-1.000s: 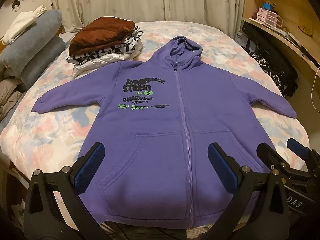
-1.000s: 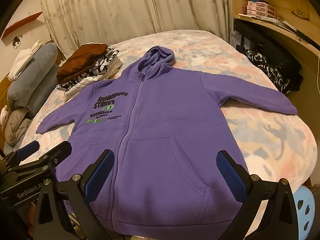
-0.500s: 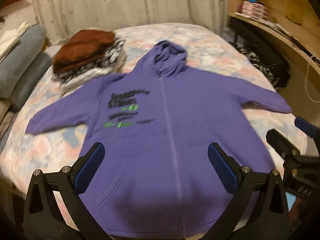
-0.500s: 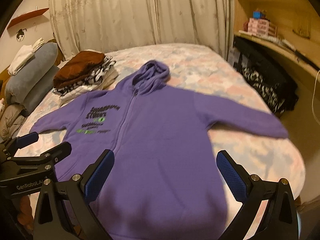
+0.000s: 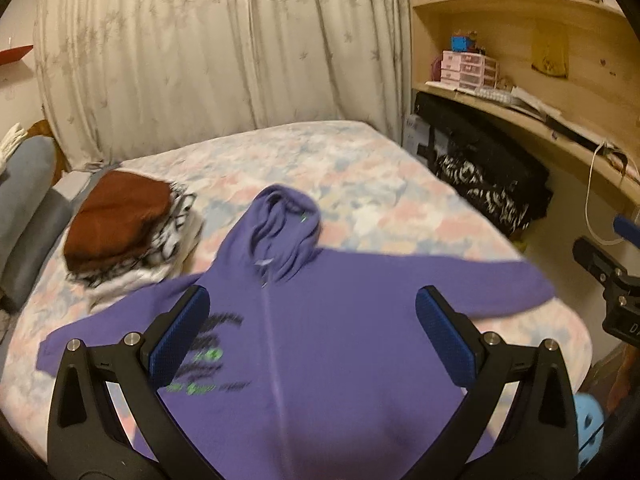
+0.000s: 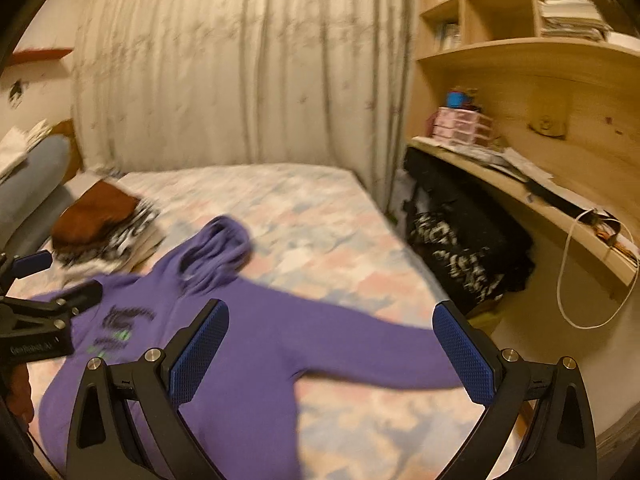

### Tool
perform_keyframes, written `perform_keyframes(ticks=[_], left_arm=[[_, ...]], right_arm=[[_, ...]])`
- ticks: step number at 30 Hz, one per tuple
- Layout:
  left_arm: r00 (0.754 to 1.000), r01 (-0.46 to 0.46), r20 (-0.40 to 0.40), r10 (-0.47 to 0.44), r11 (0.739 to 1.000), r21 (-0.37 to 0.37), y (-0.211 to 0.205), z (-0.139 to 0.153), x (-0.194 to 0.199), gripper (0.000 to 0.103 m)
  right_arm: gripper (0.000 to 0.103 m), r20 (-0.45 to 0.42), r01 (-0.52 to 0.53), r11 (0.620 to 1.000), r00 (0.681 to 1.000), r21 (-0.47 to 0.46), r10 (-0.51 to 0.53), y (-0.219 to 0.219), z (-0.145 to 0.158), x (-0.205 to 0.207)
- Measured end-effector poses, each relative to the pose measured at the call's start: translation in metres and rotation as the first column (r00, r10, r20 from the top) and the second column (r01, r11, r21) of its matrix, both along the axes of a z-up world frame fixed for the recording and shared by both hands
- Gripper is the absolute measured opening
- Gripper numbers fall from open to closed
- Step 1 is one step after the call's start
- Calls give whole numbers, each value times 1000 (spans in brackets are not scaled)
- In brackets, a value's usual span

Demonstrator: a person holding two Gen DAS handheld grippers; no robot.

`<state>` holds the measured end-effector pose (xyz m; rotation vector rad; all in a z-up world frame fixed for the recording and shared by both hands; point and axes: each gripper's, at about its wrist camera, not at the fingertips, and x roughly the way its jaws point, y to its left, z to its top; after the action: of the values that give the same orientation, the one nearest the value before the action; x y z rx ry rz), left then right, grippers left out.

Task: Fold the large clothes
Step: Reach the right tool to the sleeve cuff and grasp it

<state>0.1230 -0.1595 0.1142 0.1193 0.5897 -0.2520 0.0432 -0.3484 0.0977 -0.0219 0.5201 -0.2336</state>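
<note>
A purple zip hoodie (image 5: 320, 320) with black and green print lies flat, front up, sleeves spread, on the bed; it also shows in the right wrist view (image 6: 248, 332). My left gripper (image 5: 312, 332) is open and empty, held above the hoodie's chest. My right gripper (image 6: 330, 348) is open and empty, above the hoodie's right sleeve (image 6: 380, 344). The left gripper shows at the left edge of the right wrist view (image 6: 40, 320). The right gripper shows at the right edge of the left wrist view (image 5: 608, 276). Both views are motion-blurred.
A pile of folded clothes (image 5: 120, 232) with a brown top sits at the bed's (image 5: 360, 168) back left. Grey pillows (image 5: 24, 200) lie left. A wooden desk and shelves (image 5: 520, 112) with black clothing (image 5: 492, 184) beneath stand right. A curtain (image 5: 220, 52) hangs behind.
Both grippers have risen and tilted up and rightward; the hoodie now sits lower in both views and more curtain and shelving shows. The hoodie has not moved. Both stay open.
</note>
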Motion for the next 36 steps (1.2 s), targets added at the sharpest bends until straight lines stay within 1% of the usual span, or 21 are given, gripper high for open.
perform_keyframes(ticks=[3, 6, 8, 10, 11, 12, 15, 17, 20, 22, 24, 25, 26, 28, 30, 31, 32, 33, 34, 35, 36], left_arm=[[999, 44, -24, -45, 998, -36, -28, 0, 31, 102], [996, 76, -54, -77, 997, -30, -62, -19, 63, 102], [992, 78, -97, -80, 997, -22, -82, -45, 78, 102], [989, 80, -123, -82, 997, -22, -103, -73, 94, 102], [987, 79, -139, -81, 997, -19, -113, -88, 99, 101], [984, 84, -156, -86, 996, -18, -119, -106, 100, 100], [975, 87, -205, -83, 996, 10, -149, -151, 114, 96], [974, 92, -212, -81, 995, 42, -168, -178, 120, 92], [968, 113, -232, -91, 990, 84, -193, -213, 125, 91], [963, 122, -252, -95, 988, 91, -204, -232, 127, 91], [954, 126, -282, -98, 988, 83, -213, -247, 133, 89], [948, 129, -302, -101, 989, 74, -217, -254, 136, 89], [943, 130, -317, -103, 989, 66, -218, -257, 138, 89], [935, 128, -339, -106, 991, 44, -221, -263, 144, 89], [935, 130, -337, -114, 991, 25, -218, -259, 143, 89], [936, 130, -331, -116, 991, 22, -217, -257, 143, 89], [938, 133, -325, -119, 991, 21, -215, -254, 142, 87], [940, 141, -316, -129, 990, 15, -212, -248, 141, 86], [941, 148, -310, -137, 989, 12, -208, -242, 138, 84], [941, 155, -305, -145, 988, 10, -202, -235, 135, 84], [942, 163, -299, -154, 987, 4, -196, -227, 132, 84]], right_arm=[[103, -20, 53, 998, 998, 45, -52, -55, -8, 22], [103, -95, 114, 983, 990, 141, -101, -121, -36, 41], [101, -154, 176, 964, 977, 201, -146, -161, -68, 51], [92, -221, 236, 941, 958, 243, -184, -194, -104, 58], [81, -258, 267, 926, 946, 267, -198, -211, -123, 60], [74, -291, 294, 909, 934, 295, -207, -225, -140, 61], [74, -356, 366, 852, 905, 375, -232, -265, -189, 62], [74, -386, 401, 819, 890, 411, -242, -284, -218, 61], [74, -421, 443, 769, 872, 461, -250, -308, -256, 65], [74, -435, 463, 738, 864, 491, -253, -323, -277, 67], [74, -445, 490, 716, 853, 498, -273, -324, -295, 63], [74, -444, 501, 697, 850, 514, -284, -332, -301, 69], [74, -444, 513, 687, 845, 514, -298, -336, -309, 70], [74, -448, 535, 673, 834, 510, -323, -342, -322, 76], [73, -459, 554, 673, 820, 490, -342, -344, -328, 94], [71, -454, 566, 677, 813, 470, -365, -344, -327, 101], [56, -455, 575, 683, 806, 451, -377, -344, -324, 106], [33, -455, 576, 696, 804, 430, -384, -342, -320, 113], [26, -446, 565, 707, 810, 424, -380, -339, -315, 120], [23, -430, 555, 720, 818, 416, -382, -334, -307, 124], [19, -400, 536, 744, 832, 398, -385, -325, -295, 129]])
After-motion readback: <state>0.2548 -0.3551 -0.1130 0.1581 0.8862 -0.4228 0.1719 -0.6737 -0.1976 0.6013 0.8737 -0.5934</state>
